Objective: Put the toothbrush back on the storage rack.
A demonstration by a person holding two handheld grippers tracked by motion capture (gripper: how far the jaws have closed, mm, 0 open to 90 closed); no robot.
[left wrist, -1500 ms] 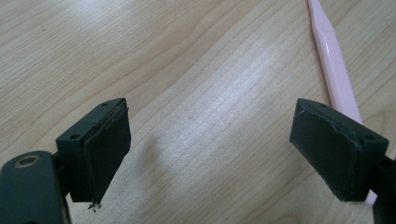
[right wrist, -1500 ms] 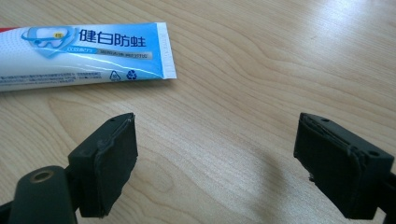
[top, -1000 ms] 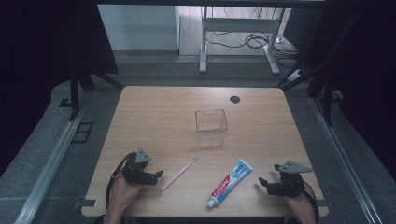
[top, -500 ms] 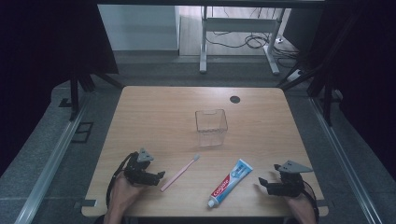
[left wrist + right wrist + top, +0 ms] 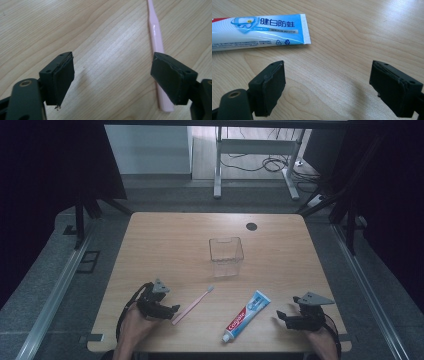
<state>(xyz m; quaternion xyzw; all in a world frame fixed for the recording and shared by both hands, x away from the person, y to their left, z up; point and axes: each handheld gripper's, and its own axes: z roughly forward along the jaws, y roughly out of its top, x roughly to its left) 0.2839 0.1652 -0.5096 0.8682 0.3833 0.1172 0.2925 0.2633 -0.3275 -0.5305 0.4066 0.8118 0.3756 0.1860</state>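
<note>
A pink toothbrush (image 5: 193, 304) lies slantwise on the wooden table (image 5: 170, 245), its head pointing toward a clear plastic cup (image 5: 226, 256). My left gripper (image 5: 171, 310) sits at the brush's handle end, open. Its jaws have just been closing a little with nothing between them. In the left gripper view, the toothbrush (image 5: 155, 40) runs under the right-hand jaw of my left gripper (image 5: 111, 56). A blue-and-white toothpaste tube (image 5: 246, 316) lies right of the brush. My right gripper (image 5: 281, 318) rests open to the right of the tube. The right gripper (image 5: 327, 63) frames bare wood, with the toothpaste tube (image 5: 259, 30) up and to the left.
A dark round grommet (image 5: 251, 226) sits near the table's far edge. Beyond the table are a metal desk frame (image 5: 250, 165) and cables on the floor. Dark curtains hang on both sides. The table's front edge runs just below both hands.
My left gripper has edged a little to the right, toward the toothbrush handle. The right gripper, the tube and the cup have not moved.
</note>
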